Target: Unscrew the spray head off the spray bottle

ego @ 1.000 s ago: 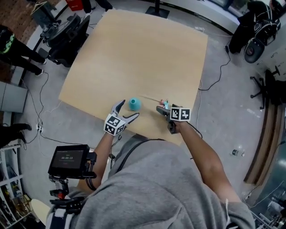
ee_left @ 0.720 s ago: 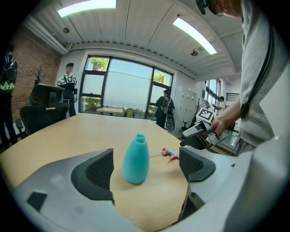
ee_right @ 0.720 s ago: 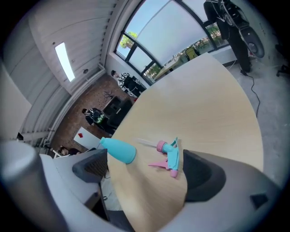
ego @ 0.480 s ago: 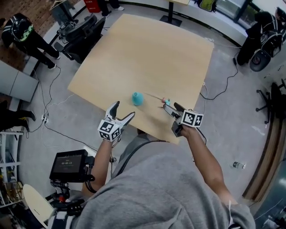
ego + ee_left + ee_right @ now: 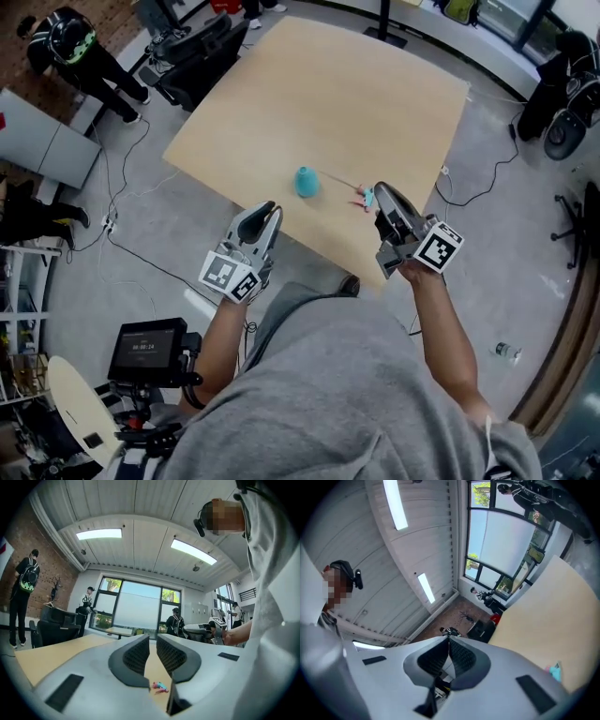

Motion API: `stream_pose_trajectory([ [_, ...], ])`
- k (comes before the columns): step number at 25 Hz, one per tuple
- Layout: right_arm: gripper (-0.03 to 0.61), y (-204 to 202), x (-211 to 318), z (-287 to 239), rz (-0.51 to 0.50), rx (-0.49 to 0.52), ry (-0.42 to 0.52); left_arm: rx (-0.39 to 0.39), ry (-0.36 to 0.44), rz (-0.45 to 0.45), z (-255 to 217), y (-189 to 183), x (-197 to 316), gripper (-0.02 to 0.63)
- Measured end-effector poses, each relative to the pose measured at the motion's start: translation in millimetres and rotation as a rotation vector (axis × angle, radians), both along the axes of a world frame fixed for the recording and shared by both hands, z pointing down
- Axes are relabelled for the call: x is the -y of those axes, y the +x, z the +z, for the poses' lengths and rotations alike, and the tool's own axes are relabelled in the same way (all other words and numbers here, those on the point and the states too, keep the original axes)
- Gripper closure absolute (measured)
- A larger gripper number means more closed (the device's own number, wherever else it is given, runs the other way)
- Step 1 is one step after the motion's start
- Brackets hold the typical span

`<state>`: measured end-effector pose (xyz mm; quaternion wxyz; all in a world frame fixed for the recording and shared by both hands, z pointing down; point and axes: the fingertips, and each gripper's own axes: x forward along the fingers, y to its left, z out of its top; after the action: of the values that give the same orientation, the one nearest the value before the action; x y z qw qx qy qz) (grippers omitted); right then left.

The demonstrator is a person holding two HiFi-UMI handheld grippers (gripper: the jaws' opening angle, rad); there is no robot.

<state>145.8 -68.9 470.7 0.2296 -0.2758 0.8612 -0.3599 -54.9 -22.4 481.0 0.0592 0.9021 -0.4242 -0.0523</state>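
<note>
Grippers first: you've lifted both off the table (image 5: 356,94) since a second ago, and their jaws have just been closing with nothing between them. Your left gripper (image 5: 266,214) is all but closed and empty. Your right gripper (image 5: 383,192) is fully closed, also empty. The teal bottle (image 5: 307,181) sits on the table near its front edge, and the spray head (image 5: 365,198) lies near it, apart. That suggests the unscrewing is done.
</note>
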Motion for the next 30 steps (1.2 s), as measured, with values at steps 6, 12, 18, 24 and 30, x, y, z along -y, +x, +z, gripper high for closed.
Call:
stream_pose_trajectory([
  [6,0.571,-54,-82,-89,-0.121,0.085,0.178,-0.117,0.112,0.067,-72,-32,-56,0.609],
  [12,0.571,-95,-160,-127,-0.145,-0.107,0.368,-0.119,0.17,0.15,-110,-51,-123,0.609],
  [18,0.571,-155,-242,-130,-0.079,-0.47,0.486,-0.11,0.136,0.118,-113,-123,-205,0.61],
  [24,0.571,-150,-269,-128,-0.018,-0.685,0.521,-0.047,0.149,0.105,-112,-136,-223,0.611],
  [30,0.571,-112,-341,-167,0.059,-0.706,0.559,0.0,0.189,0.11,-142,-121,-291,0.61],
])
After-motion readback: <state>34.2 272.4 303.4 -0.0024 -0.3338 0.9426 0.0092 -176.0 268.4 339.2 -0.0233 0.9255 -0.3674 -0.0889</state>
